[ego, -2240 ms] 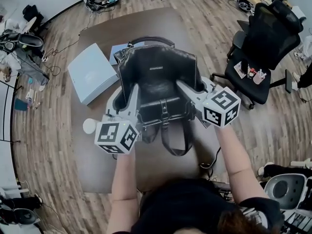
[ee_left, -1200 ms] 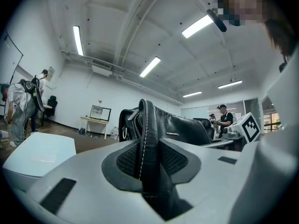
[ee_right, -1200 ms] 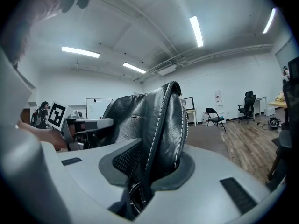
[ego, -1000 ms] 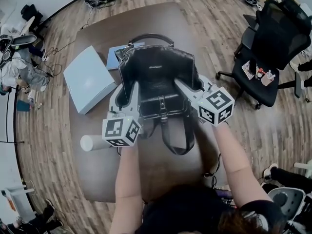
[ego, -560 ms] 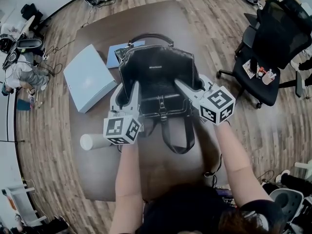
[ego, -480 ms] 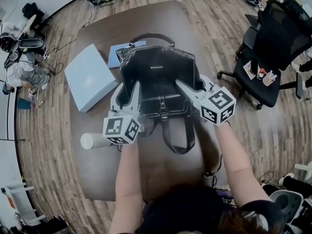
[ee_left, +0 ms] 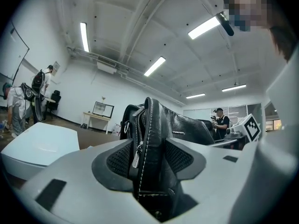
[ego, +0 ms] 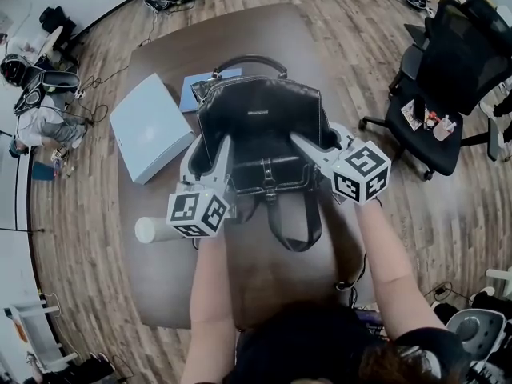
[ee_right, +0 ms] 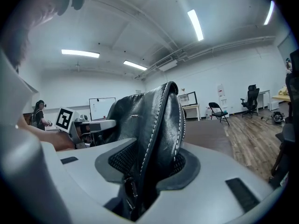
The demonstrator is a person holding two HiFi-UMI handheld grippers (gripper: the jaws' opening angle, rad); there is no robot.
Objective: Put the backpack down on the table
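Observation:
A black leather backpack [ego: 260, 126] stands upright on the dark brown table [ego: 264, 30], its straps [ego: 292, 230] trailing toward the near edge. My left gripper [ego: 210, 152] flanks the bag's left side edge. In the left gripper view the zipper seam [ee_left: 148, 139] sits between the opening jaws of this gripper [ee_left: 149, 157], and the leather only brushes the pads. My right gripper [ego: 316, 138] is at the right side edge. In the right gripper view its jaws [ee_right: 152, 164] are opening too, with the stitched edge [ee_right: 161, 125] between them.
A pale blue box [ego: 150, 126] lies left of the bag, with a blue folder [ego: 192, 86] behind it. A white cylinder [ego: 152, 229] lies near my left gripper's cube. A black office chair [ego: 448, 62] stands right of the table. People stand in the room's background.
The backpack sank slightly and came to rest on the table early on. Since then the bag and both hands have stayed put, and the jaws have spread a little.

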